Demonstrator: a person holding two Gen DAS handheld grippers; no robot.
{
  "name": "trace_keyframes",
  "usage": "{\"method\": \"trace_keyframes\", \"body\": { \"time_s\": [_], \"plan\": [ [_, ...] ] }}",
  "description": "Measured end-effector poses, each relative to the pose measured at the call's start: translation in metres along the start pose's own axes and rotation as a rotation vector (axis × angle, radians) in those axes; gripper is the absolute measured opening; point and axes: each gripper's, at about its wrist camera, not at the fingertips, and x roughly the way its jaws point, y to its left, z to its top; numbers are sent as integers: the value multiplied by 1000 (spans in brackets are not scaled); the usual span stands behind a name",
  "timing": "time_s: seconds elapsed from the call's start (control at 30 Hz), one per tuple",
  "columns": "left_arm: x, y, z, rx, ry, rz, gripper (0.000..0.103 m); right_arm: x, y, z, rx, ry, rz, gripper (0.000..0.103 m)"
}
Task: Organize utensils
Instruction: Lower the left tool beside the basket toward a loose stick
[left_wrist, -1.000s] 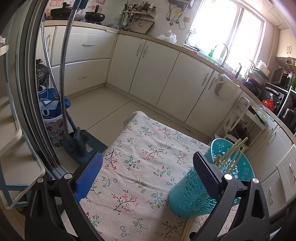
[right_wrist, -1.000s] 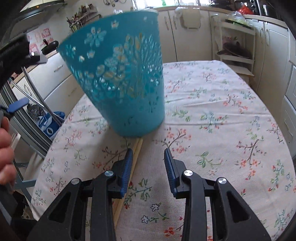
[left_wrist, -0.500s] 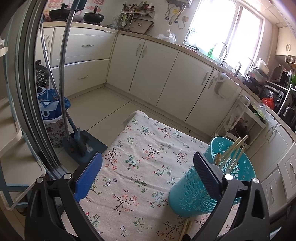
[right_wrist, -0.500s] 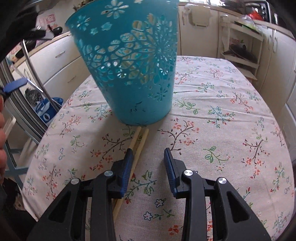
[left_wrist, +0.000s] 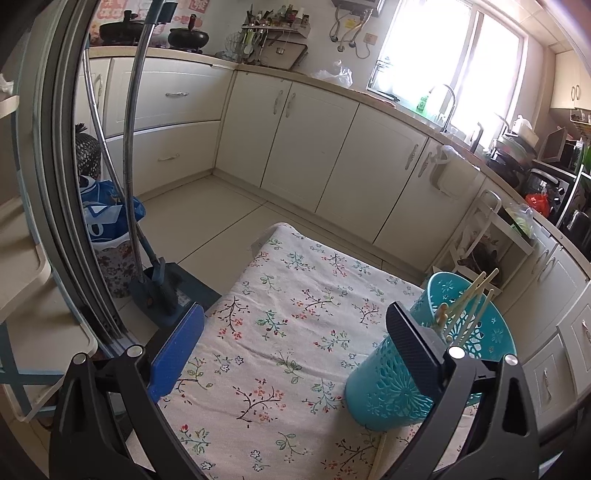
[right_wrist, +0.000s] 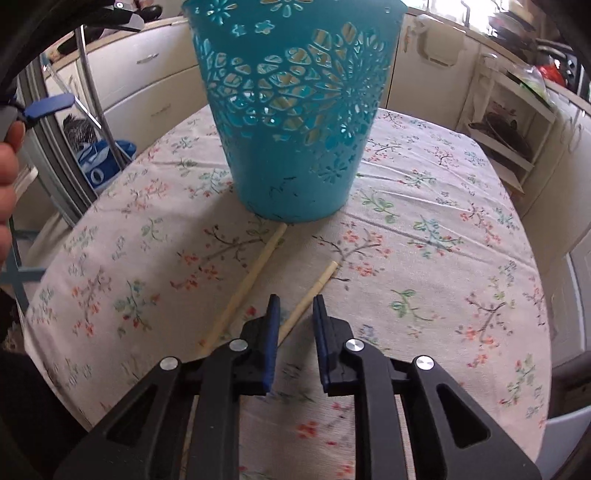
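- Chopsticks (right_wrist: 255, 273): now apart on the cloth (right_wrist: 424, 236); one lies between your right gripper (right_wrist: 294, 306) as its jaws close, not yet pinched.
- Left gripper (left_wrist: 295, 332): spread wide, empty; basket (right_wrist: 295, 110) awaits both.

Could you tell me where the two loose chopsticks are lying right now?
In the right wrist view, both chopsticks lie on the floral tablecloth, just in front of the teal basket; the right-hand one runs between the closing right gripper's fingers.

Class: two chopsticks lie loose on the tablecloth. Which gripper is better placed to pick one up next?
Right. The right gripper is closing around one chopstick; the left gripper gapes wide beside the basket.
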Motion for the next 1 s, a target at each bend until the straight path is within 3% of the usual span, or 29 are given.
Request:
{"method": "trace_keyframes", "body": {
  "time_s": [0.17,0.27,0.5,0.7,1.0],
  "plan": [
    [-6,8,-1,24,-4,7,95,-7,-35,-12,94,-30,8,17],
    [-15,6,-7,106,23,-54,95,-8,-48,-14,172,-49,32,16],
    [-5,-31,-59,372,255,-204,95,-7,-51,-14,181,-61,44,16],
    [16,-68,-96,557,342,-160,95,-10,-52,-18,179,-65,38,19],
    [41,-90,-127,653,436,-100,94,-14,-58,-22,181,-73,48,25]
  ]
}}
